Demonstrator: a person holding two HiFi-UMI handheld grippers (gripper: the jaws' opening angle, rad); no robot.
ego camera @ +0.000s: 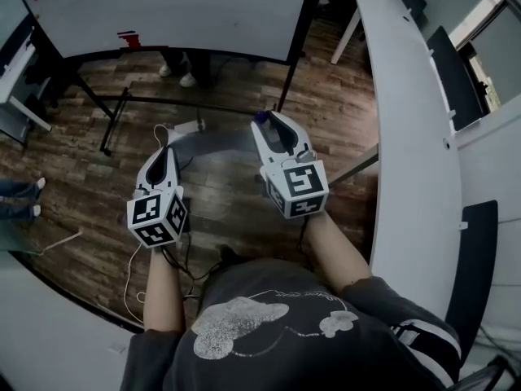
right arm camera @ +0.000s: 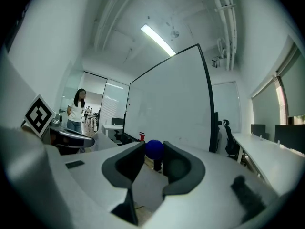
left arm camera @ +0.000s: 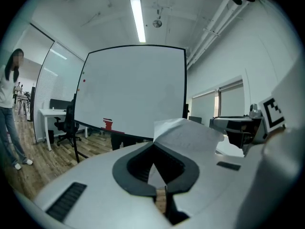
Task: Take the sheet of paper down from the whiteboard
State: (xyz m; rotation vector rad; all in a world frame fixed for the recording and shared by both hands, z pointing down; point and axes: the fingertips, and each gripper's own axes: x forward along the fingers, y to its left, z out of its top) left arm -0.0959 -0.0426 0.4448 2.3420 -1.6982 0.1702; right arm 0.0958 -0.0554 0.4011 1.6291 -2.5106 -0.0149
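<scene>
My left tool [left arm camera: 155, 152] is clamped shut on the paper [left arm camera: 187, 133]. The sheet's creased free end rises toward 1 o'clock in the left gripper view, and its pinched edge is hidden between the jaws. From the head view the sheet is hard to make out. My right tool [right arm camera: 153, 155] grips a blue ball [right arm camera: 154, 148] at its tips; I cannot tell what the ball is. The whiteboard [ego camera: 163, 6] stands at 12 o'clock, well apart, its top cut off, with a small red thing [ego camera: 128, 37] on its ledge.
</scene>
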